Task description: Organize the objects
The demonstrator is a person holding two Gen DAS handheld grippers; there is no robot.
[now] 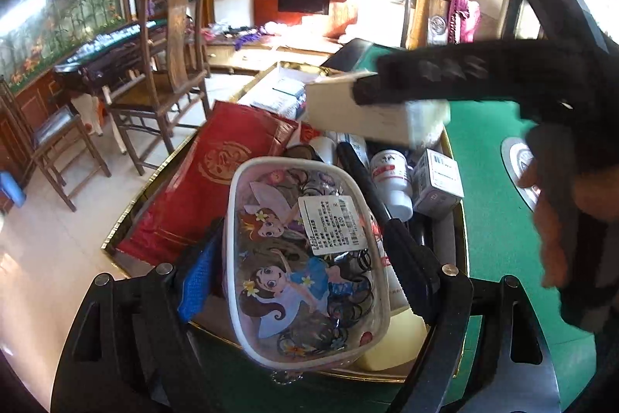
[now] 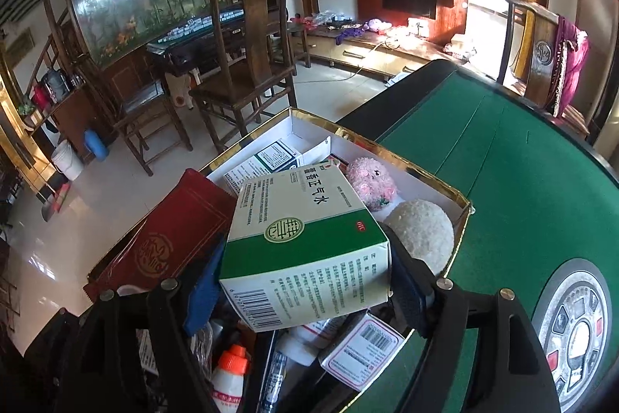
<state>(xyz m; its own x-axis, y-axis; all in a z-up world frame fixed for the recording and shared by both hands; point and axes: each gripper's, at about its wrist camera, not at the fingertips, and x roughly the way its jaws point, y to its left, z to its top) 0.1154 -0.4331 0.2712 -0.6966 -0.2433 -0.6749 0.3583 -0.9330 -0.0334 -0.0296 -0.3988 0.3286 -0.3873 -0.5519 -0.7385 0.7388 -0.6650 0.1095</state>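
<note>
A clear pouch [image 1: 305, 258] printed with cartoon girls and full of black hair ties sits between my left gripper's [image 1: 305, 231] two fingers, which press its sides above the gold-rimmed box [image 1: 127, 215]. In the right wrist view my right gripper [image 2: 305, 242] is shut on a green and white medicine carton [image 2: 305, 239], tilted over the far half of that gold-rimmed box [image 2: 462, 215]. From the left wrist view the carton [image 1: 359, 111] hangs under one of the right gripper's black fingers [image 1: 425, 80].
The box holds a red packet [image 2: 170, 231], a pink plush [image 2: 371, 184], a white fluffy ball [image 2: 421, 235], a white bottle [image 1: 390, 177] and small cartons. It rests on a green felt table [image 2: 522, 180]. A hand [image 1: 553, 227] is at right. Wooden chairs [image 2: 247, 72] stand beyond.
</note>
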